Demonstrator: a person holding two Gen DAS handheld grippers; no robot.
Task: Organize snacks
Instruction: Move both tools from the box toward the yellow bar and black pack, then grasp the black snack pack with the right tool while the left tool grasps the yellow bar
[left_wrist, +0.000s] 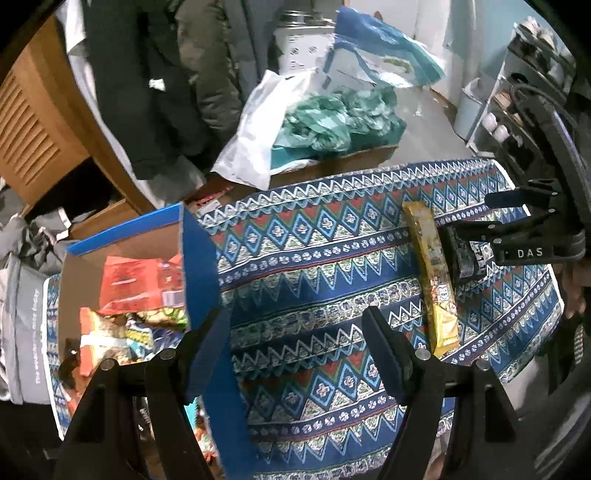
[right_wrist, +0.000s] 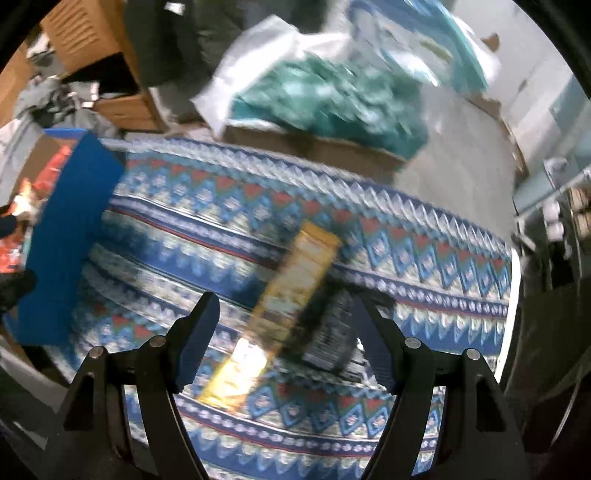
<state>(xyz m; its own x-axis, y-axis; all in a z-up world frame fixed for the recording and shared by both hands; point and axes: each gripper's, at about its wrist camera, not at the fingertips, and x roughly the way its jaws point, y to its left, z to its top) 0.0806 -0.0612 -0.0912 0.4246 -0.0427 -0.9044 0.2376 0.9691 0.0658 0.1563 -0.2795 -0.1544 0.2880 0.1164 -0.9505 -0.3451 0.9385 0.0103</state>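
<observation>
Black grippers (left_wrist: 295, 354); blue finger pads (left_wrist: 384, 350); silver pivot screws

Both fisheye views bend straight lines near their rims and end in black corners. The left wrist view is sharp and evenly lit indoors, with soft shadows on the patterned cloth (left_wrist: 317, 266). The right wrist view is smeared by motion blur; a white glare spot burns on the yellow snack bar (right_wrist: 280, 306), and the background bags dissolve into streaks.

Left claw (left_wrist: 297, 345) gapes, angled steeply down; right claw (right_wrist: 284, 338) likewise, empty.
</observation>
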